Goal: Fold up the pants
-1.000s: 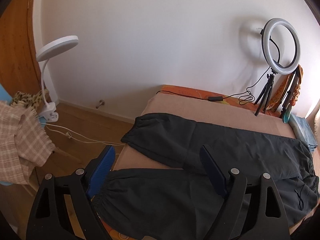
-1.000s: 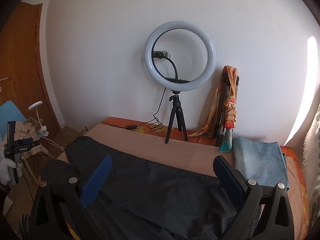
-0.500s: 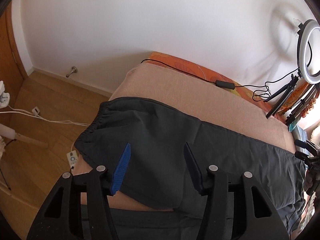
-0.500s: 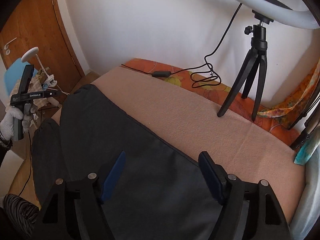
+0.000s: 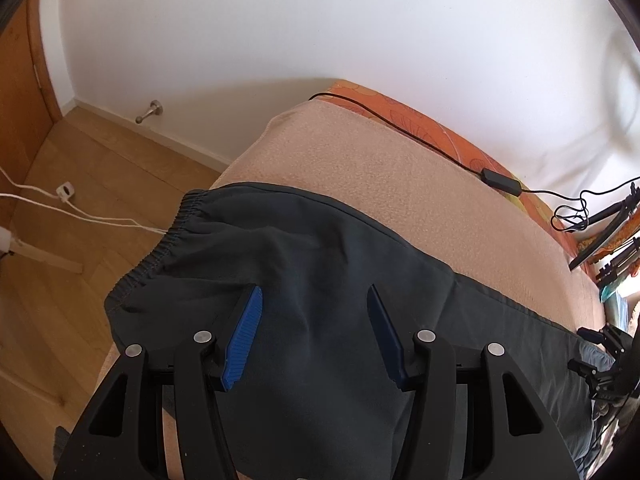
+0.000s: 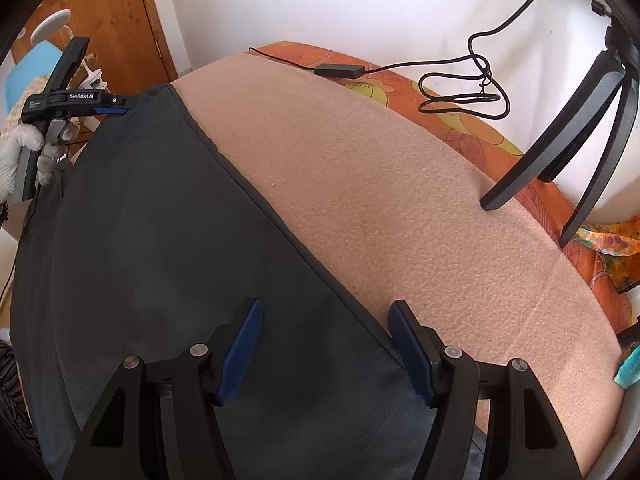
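We see the smooth, dark grey pants (image 5: 320,264) with their gathered elastic cuff (image 5: 160,252) spread flat on the fuzzy peach blanket (image 6: 380,200) covering the bed. Both hand-held grippers hover over the cloth with ribbed blue pads apart, gripping nothing: the left hand-held gripper (image 5: 314,332) half open, the right hand-held gripper (image 6: 324,344) just narrowed, straddling the seam edge.

A plain white wall (image 5: 320,20) rises behind a bed covered with a peach blanket (image 6: 380,184) over an orange patterned sheet (image 5: 420,120). Left, a light wooden floor (image 5: 80,184) meets a wooden door (image 6: 120,12). Daylight fills the room.

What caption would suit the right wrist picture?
Right gripper hovers, jaws open, over the edge of dark pants spread on a beige blanket.
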